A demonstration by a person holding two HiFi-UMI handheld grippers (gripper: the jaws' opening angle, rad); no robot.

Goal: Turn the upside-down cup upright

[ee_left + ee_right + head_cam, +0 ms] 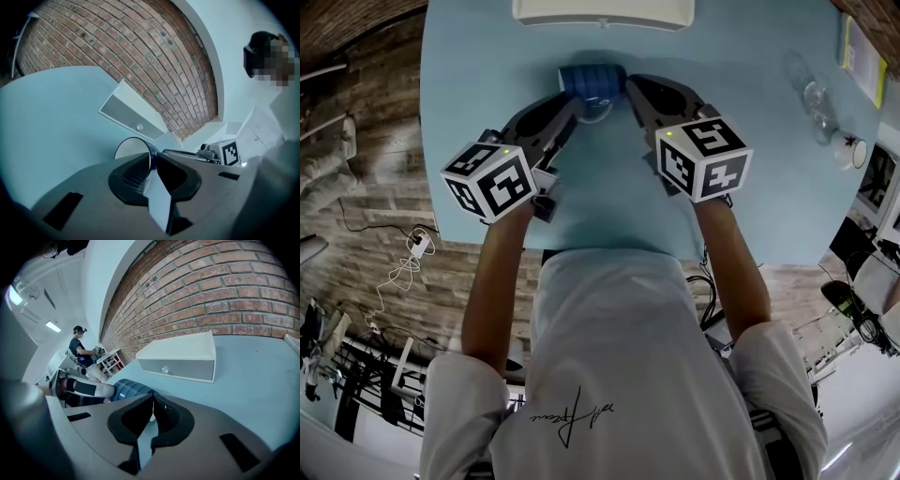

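Head view: blue ribbed cup (591, 80) is on its side at the far part of the light-blue table (750, 187), just in front of a white drawer box (602, 11). Can't tell if it rests on the top or is lifted a bit. Both grippers meet at it: left gripper (575, 105) at its left end, right gripper (630, 86) at its right, marker cubes toward the person. Bare forearms, white tee below.

Left gripper view: jaws clamped on the cup's wall at the rim, one pad inside the mouth, the other outside. White inside of the cup shows past the jaw tips, mouth turned twd the camera. Drawer box w/ a small knob sits just behind, brick wall (140, 56) beyond. Right gripper's cube shows at the right.

Right gripper view: jaws squeezed nearly together, a thin white edge nipped btwn the tips. Looks like the cup's rim, tho only a sliver shows. Cup's ribbed blue body runs off to the left of the jaws, w/ the left gripper on its far side. Drawer box stands behind, apart from the cup.

Clear plastic bottle (814, 94) lies on the table's right side, well apart from the cup. Another person (79, 350) stands far back in the room.
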